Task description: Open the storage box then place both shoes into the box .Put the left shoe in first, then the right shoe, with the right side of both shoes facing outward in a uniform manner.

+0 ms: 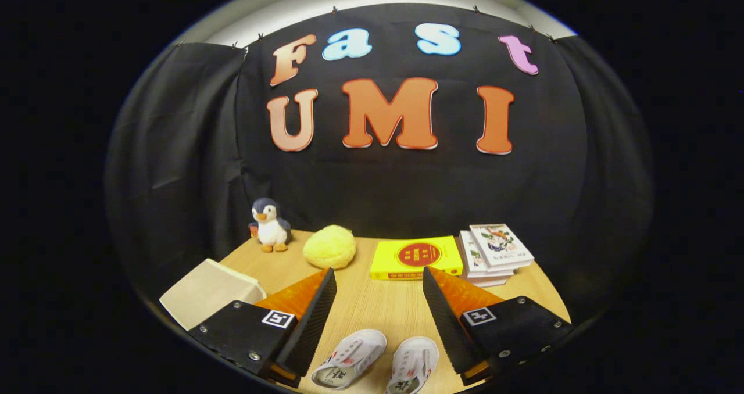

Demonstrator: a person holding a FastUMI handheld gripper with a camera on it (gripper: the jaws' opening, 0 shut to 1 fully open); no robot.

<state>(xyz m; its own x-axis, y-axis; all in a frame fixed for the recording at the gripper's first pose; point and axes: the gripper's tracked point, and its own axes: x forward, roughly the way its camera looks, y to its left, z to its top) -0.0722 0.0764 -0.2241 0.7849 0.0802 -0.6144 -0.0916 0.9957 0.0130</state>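
The tongs point(379, 278) stand wide open, their two fingers point(317, 318) spread apart and holding nothing, above a pale wooden desk point(378, 307). Between the fingers, close under them, lie two small white shoes point(350, 359), side by side and not quite touching, toes pointing away from the tongs. Both are canvas slip-ons with a white elastic band across the top and a printed insole (the print is too small to make out); the right-hand one point(414, 364) is partly cut off at its heel.

Just outside the left finger sits one beige storage box point(208, 292), its lid closed, tilted in the fisheye view. Beyond the fingertips, along the far side of the desk, stand one yellow fluffy ball point(329, 246), one flat yellow box with a red round emblem point(415, 257), and a small stack of white booklets point(494, 253) to the right of it. Furthest left, beyond the ball, stands one plush penguin point(269, 224).
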